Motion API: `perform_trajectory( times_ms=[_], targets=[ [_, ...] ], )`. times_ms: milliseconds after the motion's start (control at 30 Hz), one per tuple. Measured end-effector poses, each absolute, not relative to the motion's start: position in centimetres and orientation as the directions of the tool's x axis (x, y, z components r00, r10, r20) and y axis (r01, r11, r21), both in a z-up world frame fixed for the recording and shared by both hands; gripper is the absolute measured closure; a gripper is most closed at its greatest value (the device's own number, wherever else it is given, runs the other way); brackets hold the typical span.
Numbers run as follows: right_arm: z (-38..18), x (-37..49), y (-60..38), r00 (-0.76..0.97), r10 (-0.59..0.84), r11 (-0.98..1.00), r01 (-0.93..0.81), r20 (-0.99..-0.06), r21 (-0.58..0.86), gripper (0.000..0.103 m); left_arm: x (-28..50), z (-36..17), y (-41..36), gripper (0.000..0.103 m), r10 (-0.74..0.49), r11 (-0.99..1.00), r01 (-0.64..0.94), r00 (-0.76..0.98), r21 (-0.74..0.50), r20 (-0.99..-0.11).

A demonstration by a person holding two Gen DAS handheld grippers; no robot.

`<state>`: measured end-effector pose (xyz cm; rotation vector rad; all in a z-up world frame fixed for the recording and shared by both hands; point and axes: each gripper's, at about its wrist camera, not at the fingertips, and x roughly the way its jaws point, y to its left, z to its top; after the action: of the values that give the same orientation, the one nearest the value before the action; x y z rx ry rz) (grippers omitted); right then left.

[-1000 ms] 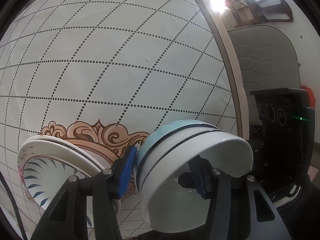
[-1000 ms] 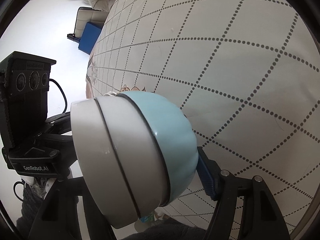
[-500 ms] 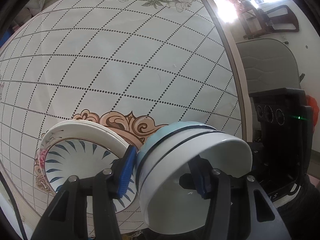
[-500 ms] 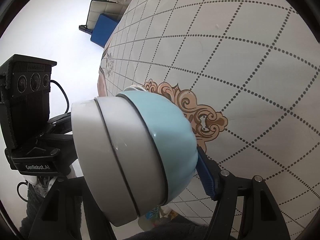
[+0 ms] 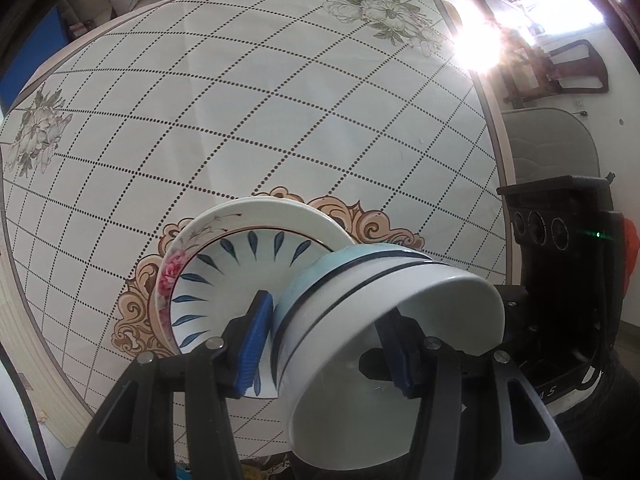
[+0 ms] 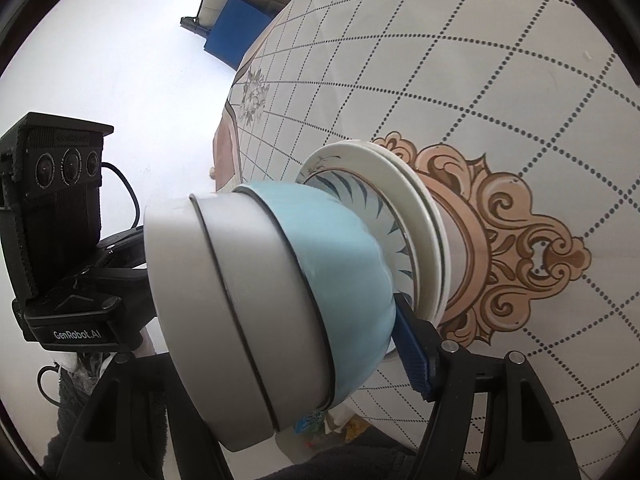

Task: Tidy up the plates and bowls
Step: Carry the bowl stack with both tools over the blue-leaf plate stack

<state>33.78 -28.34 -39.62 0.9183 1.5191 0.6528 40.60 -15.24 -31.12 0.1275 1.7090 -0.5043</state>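
Note:
A nested bowl stack (image 5: 400, 292) of white bowls with dark rim lines and a light blue bowl (image 6: 340, 264) at the bottom hangs tilted above the table. My left gripper (image 5: 326, 344) is shut on the stack's wall, one blue pad outside and one inside. My right gripper (image 6: 280, 340) is shut across the whole stack; its right pad presses the blue bowl's base and its left finger is hidden behind the white rim. Just behind the bowls, a plate stack (image 5: 280, 208) rests on the table, topped by a dish with blue leaves (image 6: 384, 200).
The round table (image 5: 280, 100) has a dotted chequered cloth with flower prints and a brown scroll ornament (image 6: 520, 248). Its edge (image 5: 492, 128) runs close on the right. A grey chair (image 5: 552, 148) and a wooden chair stand beyond it; a blue box (image 6: 236, 32) sits far off.
Both grippers, still shut on the bowl stack, rose and carried it across the table towards the plate stack. The plates, formerly at the left, now sit right behind the bowls.

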Motion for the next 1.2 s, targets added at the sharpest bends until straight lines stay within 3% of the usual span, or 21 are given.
perform_trajectory(
  times_ms=[433, 1200],
  targets=[
    [-41.0, 34.0, -23.6, -0.027, 0.834, 0.545, 0.194, -0.551, 0.816, 0.032, 40.6, -32.5, -10.6, 0.054, -0.198, 0.903, 0.339, -0.216, -0.264, -0.956],
    [-43.9, 35.5, -20.8, -0.044, 0.807, 0.582, 0.227, -0.589, 0.781, 0.032, 41.2, -35.9, -8.7, 0.054, -0.195, 0.904, 0.330, -0.251, -0.273, -0.948]
  ],
)
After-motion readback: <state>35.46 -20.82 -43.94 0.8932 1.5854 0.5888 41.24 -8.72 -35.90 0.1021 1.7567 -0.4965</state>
